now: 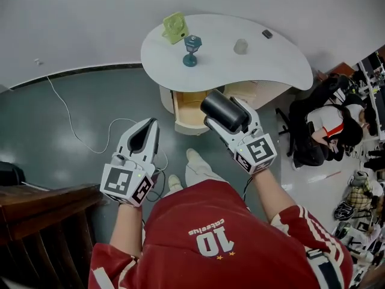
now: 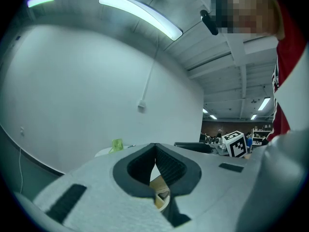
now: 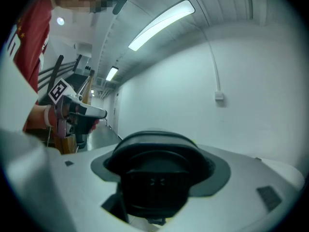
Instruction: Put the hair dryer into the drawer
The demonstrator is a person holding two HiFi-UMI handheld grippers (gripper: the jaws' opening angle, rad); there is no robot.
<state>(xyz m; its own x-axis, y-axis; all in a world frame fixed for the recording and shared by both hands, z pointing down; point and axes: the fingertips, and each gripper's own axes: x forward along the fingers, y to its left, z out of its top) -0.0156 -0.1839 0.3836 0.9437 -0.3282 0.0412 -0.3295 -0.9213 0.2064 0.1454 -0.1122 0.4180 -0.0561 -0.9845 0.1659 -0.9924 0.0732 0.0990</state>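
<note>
The black hair dryer point(image 1: 219, 107) is clamped in my right gripper point(image 1: 230, 117), held in the air just in front of the open wooden drawer point(image 1: 191, 127) under the white table point(image 1: 271, 62). In the right gripper view the dryer's dark body point(image 3: 153, 187) fills the space between the jaws of the right gripper point(image 3: 154, 151). My left gripper point(image 1: 153, 124) hovers lower left of the drawer, shut with nothing in it. In the left gripper view its tips point(image 2: 155, 149) meet, and a bit of the drawer point(image 2: 160, 191) shows behind them.
On the table stand a green mini fan point(image 1: 175, 27), a teal goblet point(image 1: 191, 50), a pale cup point(image 1: 240, 46) and a small dark item point(image 1: 267, 34). A white cable point(image 1: 66, 116) runs over the grey floor. A seated person point(image 1: 328, 128) is at the right, dark wooden furniture point(image 1: 42, 215) at the lower left.
</note>
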